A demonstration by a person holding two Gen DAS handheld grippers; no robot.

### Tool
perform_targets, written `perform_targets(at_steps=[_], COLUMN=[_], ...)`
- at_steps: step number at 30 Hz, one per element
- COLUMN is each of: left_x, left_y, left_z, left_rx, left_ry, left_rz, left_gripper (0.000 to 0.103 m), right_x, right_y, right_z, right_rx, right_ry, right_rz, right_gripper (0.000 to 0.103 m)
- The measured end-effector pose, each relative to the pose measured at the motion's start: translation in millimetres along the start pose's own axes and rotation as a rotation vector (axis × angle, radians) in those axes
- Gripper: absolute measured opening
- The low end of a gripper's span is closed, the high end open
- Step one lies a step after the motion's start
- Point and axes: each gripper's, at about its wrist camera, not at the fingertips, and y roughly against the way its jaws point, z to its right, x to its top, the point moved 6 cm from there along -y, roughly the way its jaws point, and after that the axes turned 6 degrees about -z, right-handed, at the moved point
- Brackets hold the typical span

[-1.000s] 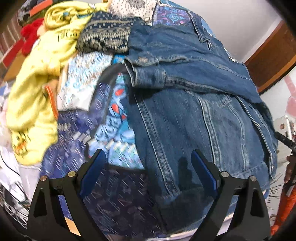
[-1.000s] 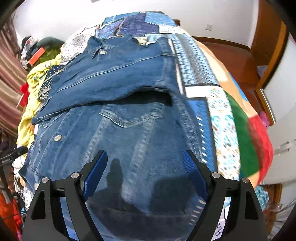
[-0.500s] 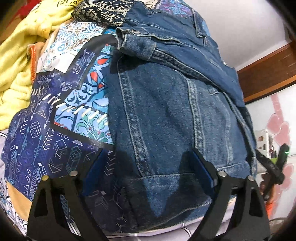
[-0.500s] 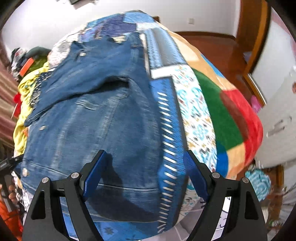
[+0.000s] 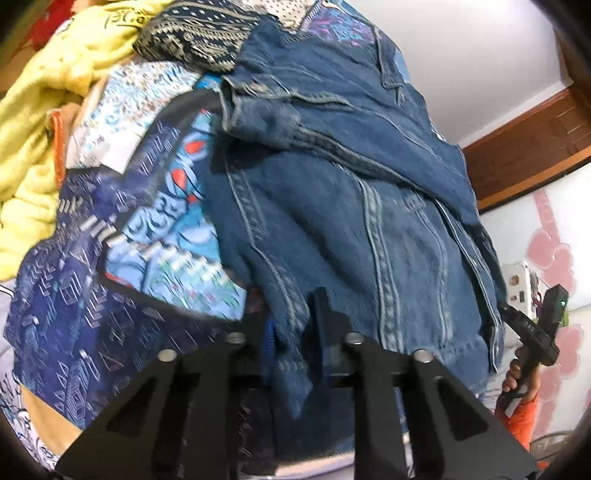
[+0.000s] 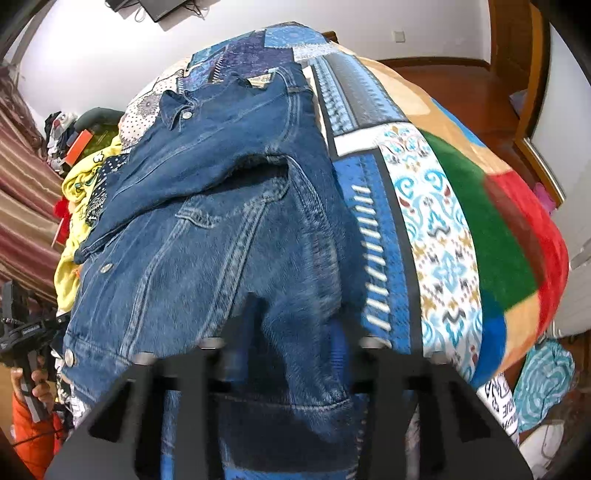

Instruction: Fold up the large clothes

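Note:
A blue denim jacket (image 5: 369, 206) lies on a patchwork bedspread (image 5: 74, 325), sleeves folded across its upper part. It also shows in the right wrist view (image 6: 207, 236). My left gripper (image 5: 291, 325) is shut on the jacket's bottom hem at its left corner, the denim bunched between the jaws. My right gripper (image 6: 291, 332) is shut on the hem at the jacket's right corner, lifting a fold of cloth. The other gripper shows at the right edge of the left wrist view (image 5: 535, 332) and at the left edge of the right wrist view (image 6: 26, 332).
A yellow garment (image 5: 33, 122) and a dark patterned cloth (image 5: 192, 33) are piled at the bed's far left. The bedspread (image 6: 443, 229) stretches right of the jacket. Wooden floor (image 6: 461, 85) and clothes on the floor (image 6: 543, 376) lie beyond the bed's right edge.
Both grippers were open over the jacket's lower edge. They moved down to the hem corners, closed on the denim, and the cloth now bunches up between the jaws.

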Motion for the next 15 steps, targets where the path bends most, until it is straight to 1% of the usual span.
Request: perform_targets(at_steps=[3, 5, 7, 10, 12, 14, 15], left_x=[8, 13, 20, 35, 48, 61, 71], left_y=[6, 15, 27, 45, 56, 66, 71], left_z=[0, 5, 8, 18, 31, 44, 51], left_rx=[-0.013, -0.014, -0.022, -0.041, -0.057, -0.053, -0.049], left_ry=[0.007, -0.007, -0.021, -0.036, -0.064, -0.096, -0.112], left_rz=[0.021, 0.054, 0.093, 0.140, 0.165, 0.193, 0.212], left_gripper=[0.011, 0.011, 0.010, 0.010, 0.010, 0.010, 0.010], right_x=[5, 10, 18, 36, 50, 64, 73], right_y=[3, 7, 14, 27, 35, 41, 44], right_z=[-8, -17, -25, -35, -44, -52, -56], right_rx=[0.014, 0.002, 0.010, 0.033, 0.053, 0.067, 0.060], right_ry=[0.034, 0.081, 0.108, 0.129, 0.141, 0.157, 0.171], right_rz=[0.013, 0.035, 0.065, 0.111, 0.141, 0.168, 0.186], right_gripper=[0.008, 0.008, 0.008, 0.007, 0.007, 0.007, 0.007])
